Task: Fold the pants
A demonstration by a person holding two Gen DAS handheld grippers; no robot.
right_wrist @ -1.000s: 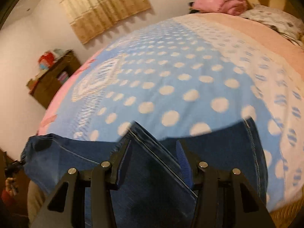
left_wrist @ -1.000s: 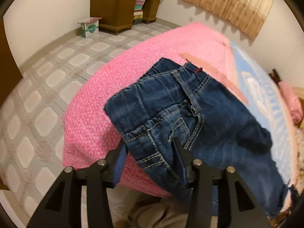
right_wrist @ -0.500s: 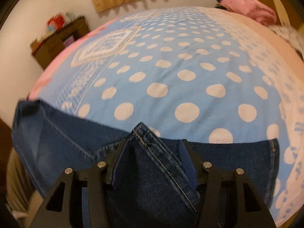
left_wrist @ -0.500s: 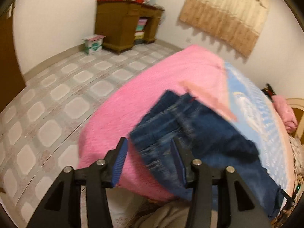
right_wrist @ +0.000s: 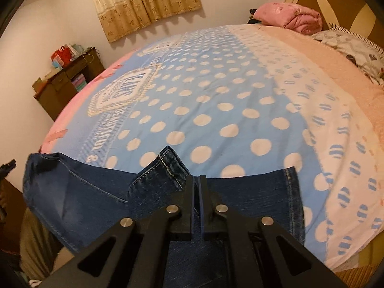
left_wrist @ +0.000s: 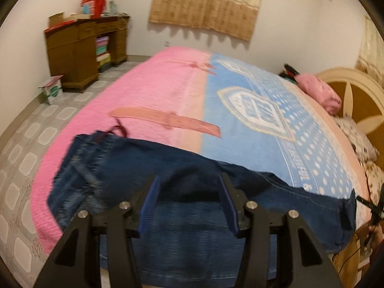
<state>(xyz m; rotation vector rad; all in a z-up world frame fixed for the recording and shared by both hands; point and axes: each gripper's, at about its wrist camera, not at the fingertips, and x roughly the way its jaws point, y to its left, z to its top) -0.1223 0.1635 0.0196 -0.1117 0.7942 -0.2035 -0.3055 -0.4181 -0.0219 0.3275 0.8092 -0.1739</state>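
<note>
Two grippers work the jeans [left_wrist: 192, 228], which lie spread along the near edge of the bed [left_wrist: 168, 91], partly hanging over it. The right gripper [right_wrist: 196, 187] is pinched shut on a hem corner just ahead of its tips. The left gripper [left_wrist: 189, 204] hovers with jaws spread over the denim, holding nothing. A clean fold likely needs the left to pinch the matching edge first.
</note>
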